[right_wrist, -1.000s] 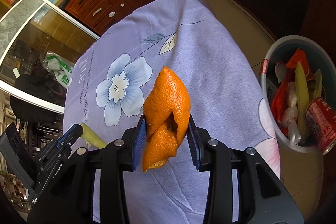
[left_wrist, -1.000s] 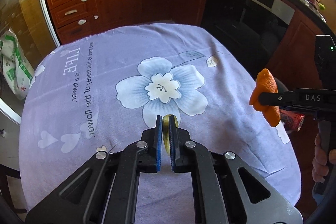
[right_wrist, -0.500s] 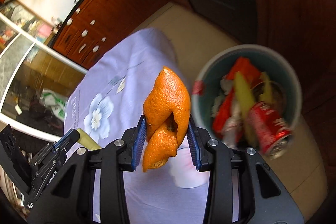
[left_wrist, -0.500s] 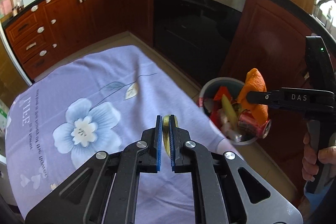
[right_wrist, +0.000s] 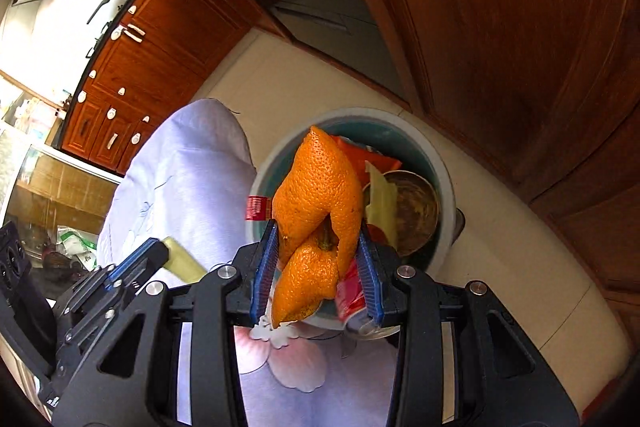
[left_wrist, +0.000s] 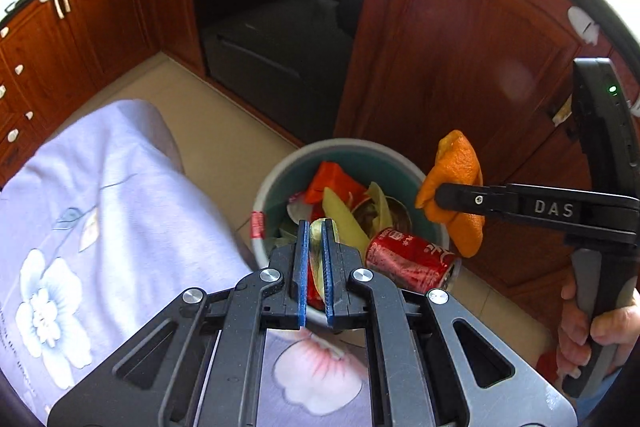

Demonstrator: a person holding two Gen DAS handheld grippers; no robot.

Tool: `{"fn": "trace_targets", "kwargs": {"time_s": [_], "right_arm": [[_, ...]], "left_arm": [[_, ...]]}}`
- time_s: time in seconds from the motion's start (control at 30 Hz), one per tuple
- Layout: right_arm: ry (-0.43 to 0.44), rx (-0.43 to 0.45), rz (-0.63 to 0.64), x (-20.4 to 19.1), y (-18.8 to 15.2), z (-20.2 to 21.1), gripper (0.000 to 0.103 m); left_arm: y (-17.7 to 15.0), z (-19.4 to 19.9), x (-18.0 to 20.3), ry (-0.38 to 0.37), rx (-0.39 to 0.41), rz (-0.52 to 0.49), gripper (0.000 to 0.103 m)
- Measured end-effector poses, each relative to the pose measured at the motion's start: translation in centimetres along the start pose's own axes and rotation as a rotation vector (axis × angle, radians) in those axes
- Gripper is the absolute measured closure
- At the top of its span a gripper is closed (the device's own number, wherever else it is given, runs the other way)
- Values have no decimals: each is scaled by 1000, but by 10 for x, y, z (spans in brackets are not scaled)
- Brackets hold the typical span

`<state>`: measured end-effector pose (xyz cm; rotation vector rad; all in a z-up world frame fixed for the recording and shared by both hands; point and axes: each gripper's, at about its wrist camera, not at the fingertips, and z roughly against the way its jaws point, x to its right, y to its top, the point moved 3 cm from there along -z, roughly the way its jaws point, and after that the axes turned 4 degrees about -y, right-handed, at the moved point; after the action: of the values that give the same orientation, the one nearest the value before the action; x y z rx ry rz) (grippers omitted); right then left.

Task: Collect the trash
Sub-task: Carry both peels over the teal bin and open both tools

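Observation:
My left gripper [left_wrist: 316, 227] is shut on a pale yellow-green peel [left_wrist: 317, 255] and holds it at the near rim of the round trash bin [left_wrist: 276, 171]. My right gripper [right_wrist: 318, 243] is shut on a large orange peel [right_wrist: 320, 195] and holds it above the bin [right_wrist: 444, 163]. From the left wrist view, the orange peel [left_wrist: 456, 183] hangs over the bin's right rim. From the right wrist view, the left gripper [right_wrist: 154, 253] with its peel [right_wrist: 184, 261] is at the lower left. The bin holds a red can [left_wrist: 408, 259], peels and red wrappers.
The table with the lilac flowered cloth [left_wrist: 100, 211] lies left of the bin and below both grippers. Dark wooden cabinets [left_wrist: 460, 47] and an oven [left_wrist: 276, 27] stand close behind the bin. Beige floor tiles [left_wrist: 224, 131] surround the bin.
Both grippers have swung right from over the table to the bin, each still holding its peel. The bin now sits directly in front of both grippers.

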<state>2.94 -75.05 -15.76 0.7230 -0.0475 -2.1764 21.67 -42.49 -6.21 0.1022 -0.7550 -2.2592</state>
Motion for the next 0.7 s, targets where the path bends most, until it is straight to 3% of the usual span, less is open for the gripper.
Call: {"fn": "trace_targets", "kwargs": {"time_s": [0.27,0.33,0.37,0.4,0.7], "right_arm": [[3,-24,-13,7,7,-20,66],[5,-35,-11,7,7,-25,66],[6,-39,-8,6,7,-26,66],[6,-42,-3,5,7,-27,66],[7,-62,19,-8,7,-39,63]], "left_arm": [[3,-42,2,-8,-83,3,94],[1,-47,0,5,-90,5,78],[0,-48,-2,17,-91,10,58],[0,-48,-5,24,-85,15,45],[-11,-35,-24,64,-52,43,16]]}}
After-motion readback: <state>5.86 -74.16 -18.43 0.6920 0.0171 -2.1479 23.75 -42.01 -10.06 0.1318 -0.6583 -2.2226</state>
